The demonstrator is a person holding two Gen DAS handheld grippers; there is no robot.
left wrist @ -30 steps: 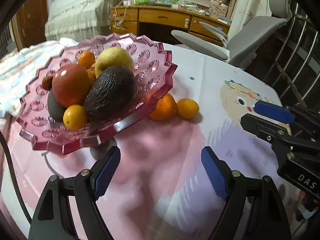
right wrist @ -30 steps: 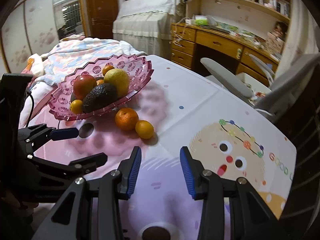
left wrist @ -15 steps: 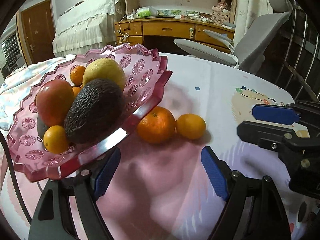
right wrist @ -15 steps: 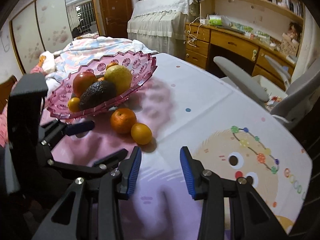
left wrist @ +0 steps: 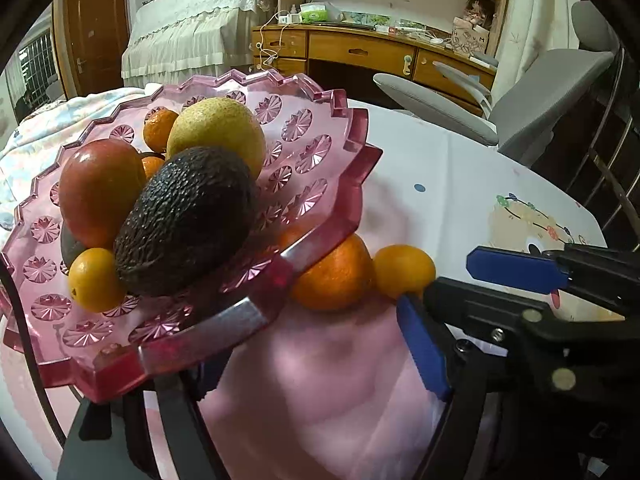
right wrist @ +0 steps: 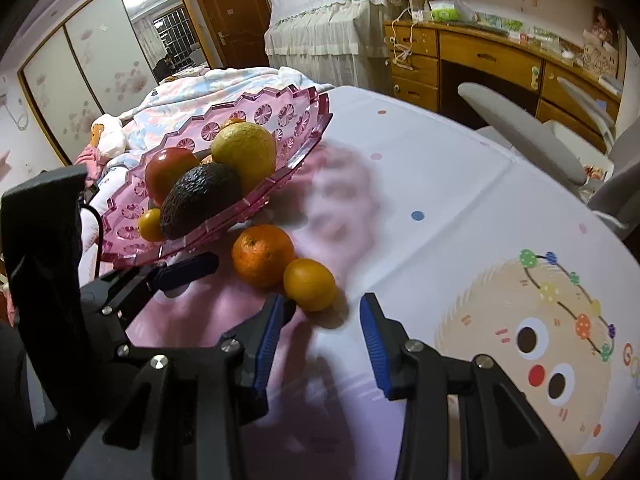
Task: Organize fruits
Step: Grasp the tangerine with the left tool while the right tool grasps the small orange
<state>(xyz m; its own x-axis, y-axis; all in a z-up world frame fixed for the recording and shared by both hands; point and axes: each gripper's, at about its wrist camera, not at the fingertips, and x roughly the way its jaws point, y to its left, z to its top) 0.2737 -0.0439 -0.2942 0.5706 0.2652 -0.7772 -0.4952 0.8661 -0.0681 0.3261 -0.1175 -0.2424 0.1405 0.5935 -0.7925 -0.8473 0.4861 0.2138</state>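
The round surface [right wrist: 460,184], covered by a white cloth printed with coloured dots and a cartoon face, carries a pink cut-glass footed fruit dish [right wrist: 304,136] near its far-left edge. A large round orange [right wrist: 262,256] and a smaller yellow-orange citrus fruit [right wrist: 310,284] lie touching each other directly on the cloth, just beside the dish's rim.

Quick count: one pink glass fruit dish [right wrist: 280,120]. In it there's one avocado [right wrist: 200,200], one yellow-green citrus [right wrist: 244,152], one red round fruit [right wrist: 170,170], and three small orange ones that I can see [left wrist: 94,280] [left wrist: 159,128] [left wrist: 151,166], plus one dark fruit mostly hidden underneath [left wrist: 71,246]. Off the dish on the tablecloth: one mandarin [right wrist: 262,255] and one smaller orange fruit [right wrist: 309,284].
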